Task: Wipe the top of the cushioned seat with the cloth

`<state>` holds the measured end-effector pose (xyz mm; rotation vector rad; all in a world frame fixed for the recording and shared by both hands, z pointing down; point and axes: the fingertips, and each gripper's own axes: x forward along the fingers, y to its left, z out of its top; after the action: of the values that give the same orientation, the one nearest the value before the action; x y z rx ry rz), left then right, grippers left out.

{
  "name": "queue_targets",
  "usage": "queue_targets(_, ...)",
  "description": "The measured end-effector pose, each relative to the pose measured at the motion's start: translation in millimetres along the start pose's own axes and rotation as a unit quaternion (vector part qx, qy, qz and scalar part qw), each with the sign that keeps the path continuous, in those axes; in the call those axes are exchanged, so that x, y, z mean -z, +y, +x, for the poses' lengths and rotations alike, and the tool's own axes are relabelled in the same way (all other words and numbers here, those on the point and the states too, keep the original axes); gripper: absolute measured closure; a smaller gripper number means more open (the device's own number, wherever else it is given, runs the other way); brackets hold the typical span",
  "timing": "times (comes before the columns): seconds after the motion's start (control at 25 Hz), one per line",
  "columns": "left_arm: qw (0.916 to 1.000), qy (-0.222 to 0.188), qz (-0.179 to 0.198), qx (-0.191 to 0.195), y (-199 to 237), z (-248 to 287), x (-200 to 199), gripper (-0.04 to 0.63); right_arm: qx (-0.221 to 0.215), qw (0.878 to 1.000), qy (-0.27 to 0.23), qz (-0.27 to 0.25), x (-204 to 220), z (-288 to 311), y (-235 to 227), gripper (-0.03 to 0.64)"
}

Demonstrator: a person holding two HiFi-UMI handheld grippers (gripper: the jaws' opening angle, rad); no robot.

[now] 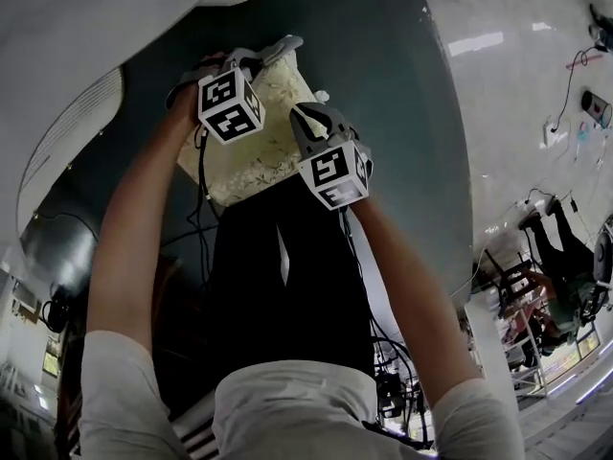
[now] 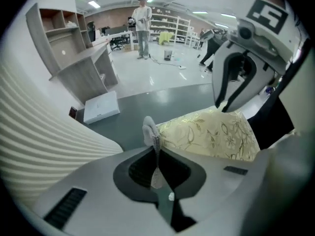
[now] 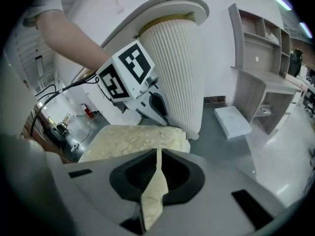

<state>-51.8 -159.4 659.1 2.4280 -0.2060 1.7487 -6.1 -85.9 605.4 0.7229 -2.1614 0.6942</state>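
I had my left gripper [image 2: 153,132] closed tight on one corner of the cloth [image 1: 251,137], with a small pale tuft of fabric sticking up out of the pinched jaws. My right gripper [image 3: 158,154] was closed the same way on another corner, and a narrow strip of the cream material ran back between its jaws towards the camera.

The cloth was cream with a gold flower and leaf print. It was spread out between the two grippers, and in the head view it sat in front of me over the grey-green floor [image 1: 383,56], with both my forearms reaching out to it. My left gripper held the farther corner and my right gripper the nearer one, and the two marker cubes were close together. From the right gripper view the cloth looked flat with a rounded far edge. I could not tell whether it lay over something padded or was only pulled taut in the air.

A tall white ribbed column [image 3: 177,68] stood just beyond the cloth, behind my left gripper. A flat white box [image 2: 101,107] lay on the floor near the foot of a grey wooden shelf unit [image 2: 74,58]. Far off across the room, a person [image 2: 142,26] in light clothes stood in front of some racks.
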Motion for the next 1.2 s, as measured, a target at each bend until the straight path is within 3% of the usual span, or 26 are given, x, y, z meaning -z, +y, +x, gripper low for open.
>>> queue_targets(0.36, 0.9954, -0.013, -0.094, -0.009, 0, -5, 21, 0.569, -0.002, 1.0, 0.015, 0.002, 25, 13, 7, 0.578)
queue_targets(0.96, 0.9917, -0.038, -0.123, -0.009, -28, -16, 41, 0.569, 0.003, 0.999, 0.033, -0.01, 43, 19, 26, 0.6)
queue_targets(1.2, 0.9896, -0.041, -0.138, -0.012, -31, -31, 72, 0.569, 0.023, 0.999, 0.039, -0.005, 34, 26, 37, 0.603)
